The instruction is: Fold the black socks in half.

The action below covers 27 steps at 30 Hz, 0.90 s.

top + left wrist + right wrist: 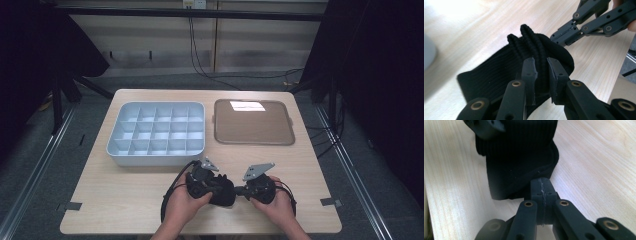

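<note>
Just in front of the grey divided tray (156, 131), near the tabletop (115, 195) edge, a black ribbed knit cloth (223, 190) hangs between claws: left claw (541, 72) pinching its bunched cuff, right claw (541, 185) clamped on its hem. Judged soft, light, floppy; thick edges grip best.

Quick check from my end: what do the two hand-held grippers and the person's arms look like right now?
Both are black linkage tools: the left hand-held gripper and right hand-held gripper have slotted bars joined by brass-ringed pivots, flat black pads, and a grey three-cornered plate on top. Black cables loop off them. The forearms are bare, no sleeves in view.
</note>
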{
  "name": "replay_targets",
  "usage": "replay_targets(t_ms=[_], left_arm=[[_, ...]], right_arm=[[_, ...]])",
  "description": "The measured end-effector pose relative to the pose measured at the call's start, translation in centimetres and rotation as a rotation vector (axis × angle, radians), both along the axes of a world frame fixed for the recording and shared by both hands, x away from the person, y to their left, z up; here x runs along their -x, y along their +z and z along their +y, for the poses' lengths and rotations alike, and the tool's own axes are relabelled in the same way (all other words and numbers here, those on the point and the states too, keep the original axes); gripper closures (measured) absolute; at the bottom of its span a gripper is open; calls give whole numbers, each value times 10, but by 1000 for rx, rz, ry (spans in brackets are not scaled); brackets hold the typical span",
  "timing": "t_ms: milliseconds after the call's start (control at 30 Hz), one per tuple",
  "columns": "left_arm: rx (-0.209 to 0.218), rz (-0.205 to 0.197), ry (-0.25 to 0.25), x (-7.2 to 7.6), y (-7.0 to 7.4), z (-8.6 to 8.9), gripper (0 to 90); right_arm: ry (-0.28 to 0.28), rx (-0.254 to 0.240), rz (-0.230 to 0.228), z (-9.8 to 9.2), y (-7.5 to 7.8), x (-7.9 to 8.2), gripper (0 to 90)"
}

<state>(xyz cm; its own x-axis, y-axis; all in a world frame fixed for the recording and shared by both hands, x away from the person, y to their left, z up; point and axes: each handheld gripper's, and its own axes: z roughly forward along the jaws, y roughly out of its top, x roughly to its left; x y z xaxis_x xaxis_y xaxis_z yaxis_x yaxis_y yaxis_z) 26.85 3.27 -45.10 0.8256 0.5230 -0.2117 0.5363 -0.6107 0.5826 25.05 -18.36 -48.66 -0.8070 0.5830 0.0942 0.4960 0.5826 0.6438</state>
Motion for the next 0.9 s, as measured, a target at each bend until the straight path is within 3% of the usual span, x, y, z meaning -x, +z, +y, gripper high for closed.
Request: replay_targets(t_ms=[167,500,567,667,800,900], left_arm=[[-7,13,-15,1,-5,-4,761],[33,23,-3,3,-9,-7,696],[46,31,12,3,-7,-7,679],[35,31,-11,0,-4,-2,628],[66,57,23,-1,3,4,536],[77,52,45,-3,9,13,521]], right_arm=[[5,6,-7,0,-1,-1,900],[5,6,-5,2,-2,-2,900],[8,7,-4,2,-1,-2,900],[7,7,1,2,-1,-2,900],[9,5,-3,2,-1,-2,900],[8,4,-1,2,-1,-2,900]])
